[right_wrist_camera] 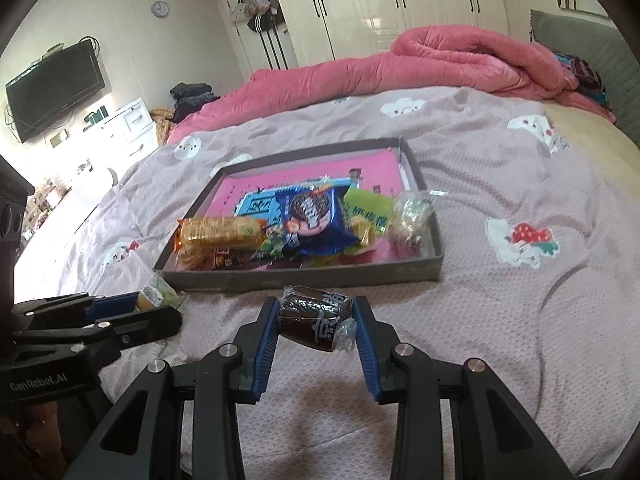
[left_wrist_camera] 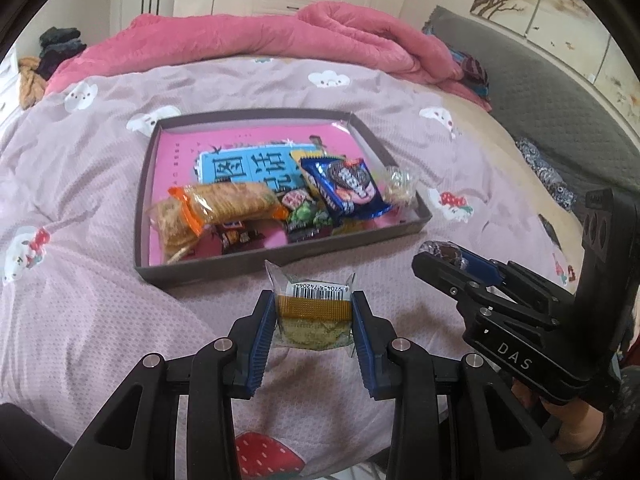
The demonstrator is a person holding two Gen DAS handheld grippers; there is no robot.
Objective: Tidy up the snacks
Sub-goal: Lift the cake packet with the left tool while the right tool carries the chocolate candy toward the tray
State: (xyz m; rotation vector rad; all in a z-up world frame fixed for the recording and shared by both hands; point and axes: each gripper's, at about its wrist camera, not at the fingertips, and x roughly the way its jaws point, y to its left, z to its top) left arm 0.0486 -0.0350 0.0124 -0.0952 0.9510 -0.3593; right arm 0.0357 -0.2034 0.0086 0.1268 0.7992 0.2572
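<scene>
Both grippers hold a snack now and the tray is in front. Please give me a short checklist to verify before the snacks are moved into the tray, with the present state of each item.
1. Left gripper pinches the clear-wrapped gold pastry from both sides: ok.
2. Right gripper clamps the dark wrapped snack: ok, though it sits tilted.
3. Both snacks are lifted off the bedspread: cannot tell.
4. Grey tray lies flat ahead of both grippers: ok.
5. Free room in the tray: ok, bare pink floor at the far end; the near end is crowded.
6. The two grippers are apart: ok.
</scene>
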